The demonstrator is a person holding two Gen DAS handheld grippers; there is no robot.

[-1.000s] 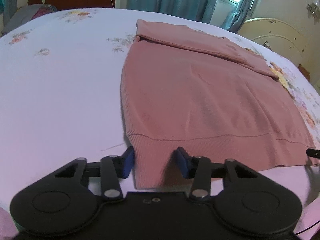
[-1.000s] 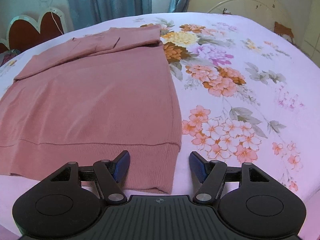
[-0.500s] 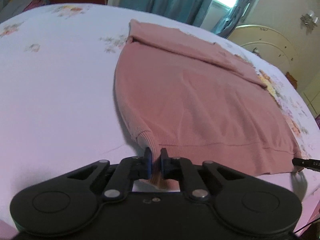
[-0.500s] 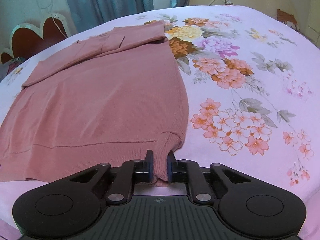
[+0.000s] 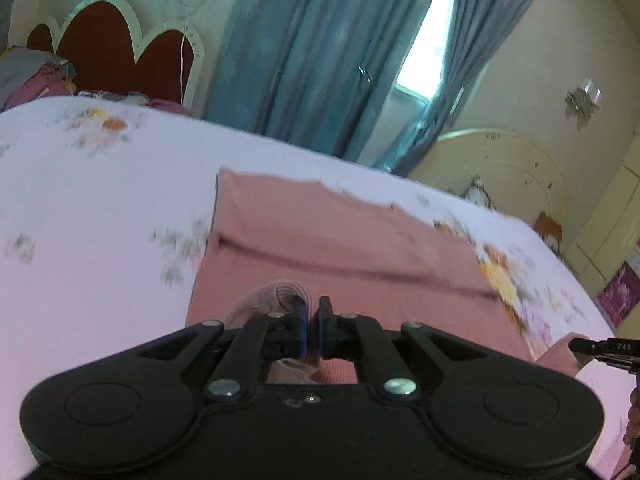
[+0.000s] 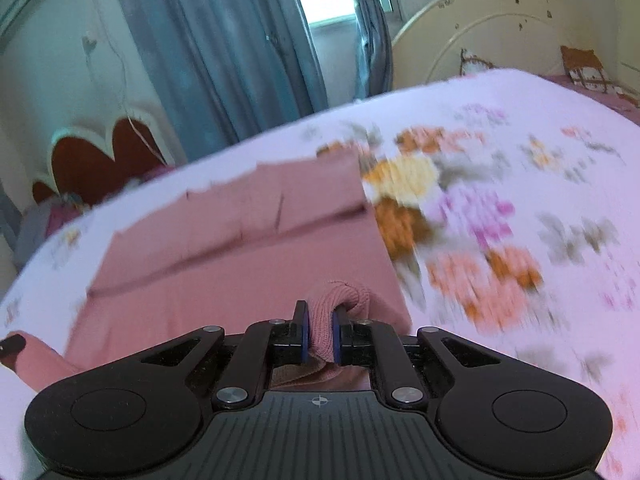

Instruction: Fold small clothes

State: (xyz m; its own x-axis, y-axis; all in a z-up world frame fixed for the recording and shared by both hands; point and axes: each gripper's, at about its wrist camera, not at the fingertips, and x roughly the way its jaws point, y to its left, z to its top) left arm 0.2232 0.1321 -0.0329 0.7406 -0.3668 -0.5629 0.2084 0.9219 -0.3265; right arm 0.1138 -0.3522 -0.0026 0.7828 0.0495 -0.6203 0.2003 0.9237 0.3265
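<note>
A pink knit sweater [image 5: 340, 240] lies on the bed, its sleeves folded across the far end. My left gripper [image 5: 313, 322] is shut on the ribbed hem at the sweater's near left corner, which bulges up beside its fingers. My right gripper [image 6: 320, 332] is shut on the hem at the near right corner of the sweater [image 6: 240, 248], with a roll of ribbed knit squeezed between the blue pads. Both corners are lifted off the bed and the near part of the garment hangs under the grippers, hidden. The right gripper's tip [image 5: 600, 348] shows at the right edge of the left wrist view.
The bed carries a pale floral sheet [image 6: 500, 208], plain on the left [image 5: 80, 220]. A red scalloped headboard [image 5: 120, 48] and teal curtains [image 5: 320, 60] stand beyond it. A cream round headboard [image 6: 500, 28] is at the far right. Bundled clothes [image 5: 32, 76] lie at the far left.
Both grippers closed on the sweater's hem corners, then rose and moved forward over the garment. The near hem has come up off the bed and the view has tilted up toward the wall.
</note>
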